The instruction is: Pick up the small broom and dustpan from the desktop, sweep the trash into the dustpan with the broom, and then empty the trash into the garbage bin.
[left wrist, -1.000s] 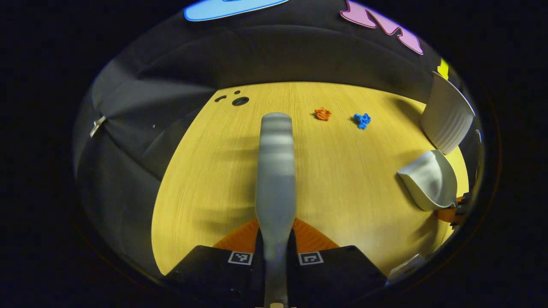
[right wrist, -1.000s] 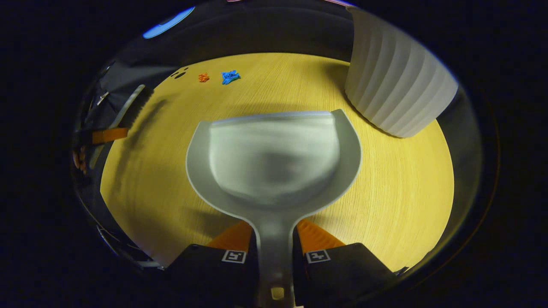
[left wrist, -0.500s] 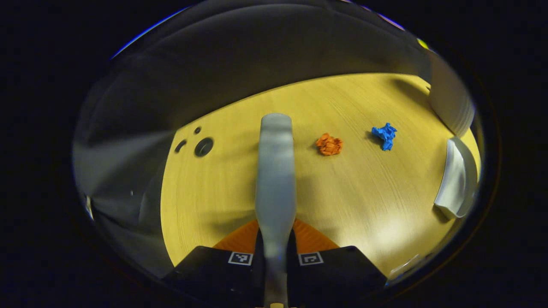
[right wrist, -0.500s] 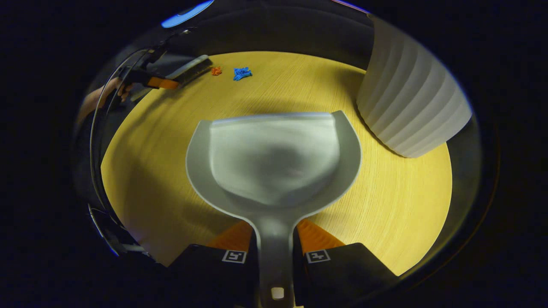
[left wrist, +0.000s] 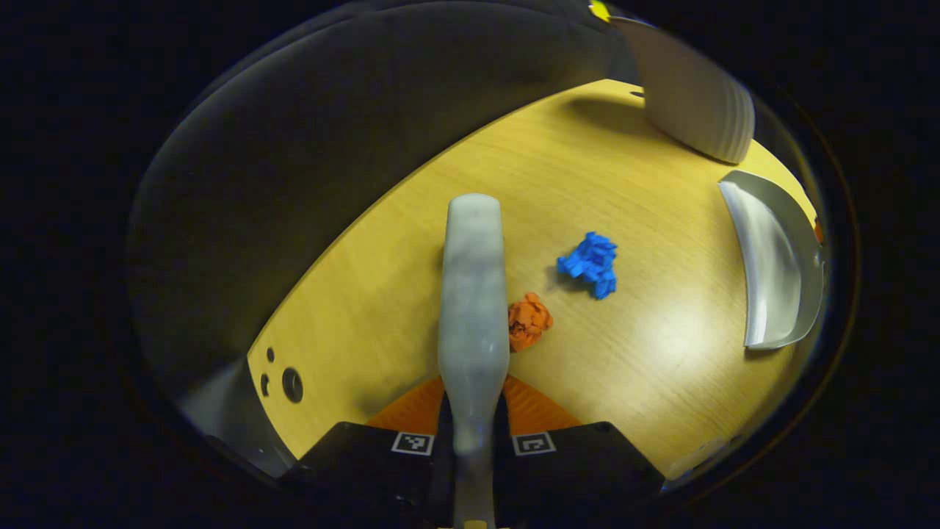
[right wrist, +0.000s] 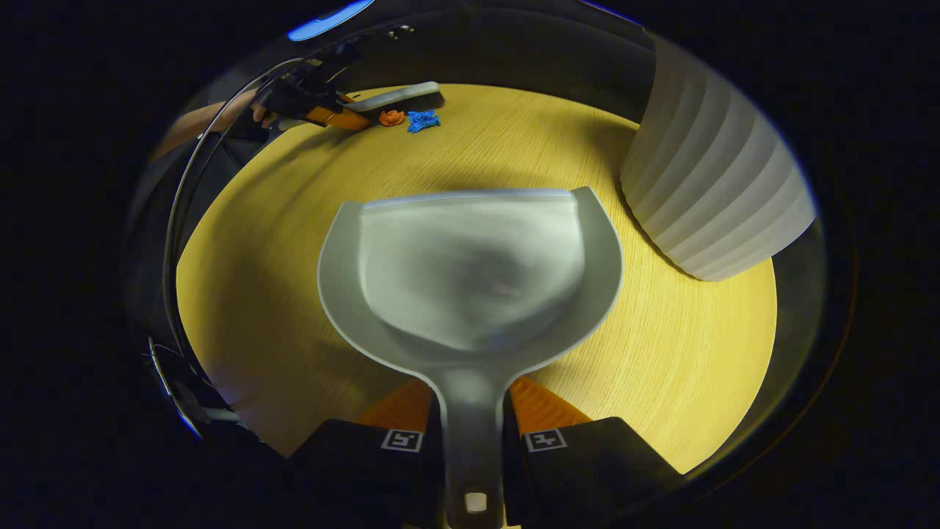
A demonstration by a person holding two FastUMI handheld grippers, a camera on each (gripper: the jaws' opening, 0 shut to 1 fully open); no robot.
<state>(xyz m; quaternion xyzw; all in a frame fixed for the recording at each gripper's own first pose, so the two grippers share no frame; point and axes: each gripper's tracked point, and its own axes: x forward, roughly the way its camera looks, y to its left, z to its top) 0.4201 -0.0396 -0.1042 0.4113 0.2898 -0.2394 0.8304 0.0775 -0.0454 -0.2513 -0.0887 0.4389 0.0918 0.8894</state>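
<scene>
- Nearest in the left gripper view, the left gripper (left wrist: 474,433) has its jaws closed tight on the handle of the small broom (left wrist: 474,286). The broom's long axis runs straight out from the jaws, away over the counter (left wrist: 661,353); its head hovers over the far-left part of the counter, near the back edge.
- In the right gripper view, the right gripper (right wrist: 474,433) has its jaws clamped on the stem of the dustpan (right wrist: 470,272). The pan runs straight forward too, its flat open lip facing the far edge, above the middle of the counter.
- Both tools look like light, stiff plastic, so I'd judge the handle grips sound; the smooth handles could twist if pressed hard.
- Just right of the broom's neck lies the orange paper scrap (left wrist: 529,322), touching it or nearly so. The blue paper scrap (left wrist: 591,263) sits just beyond, close beside. Both look crumpled and feather-light, liable to skitter or roll under a quick stroke.
- Well apart from the scraps, the dustpan's lip faces roughly toward them.
- Farthest, the ribbed white garbage bin (right wrist: 712,191) stands at the far-right corner, beside the dustpan.
- A hand (right wrist: 253,112) holds the left gripper at the far left.
</scene>
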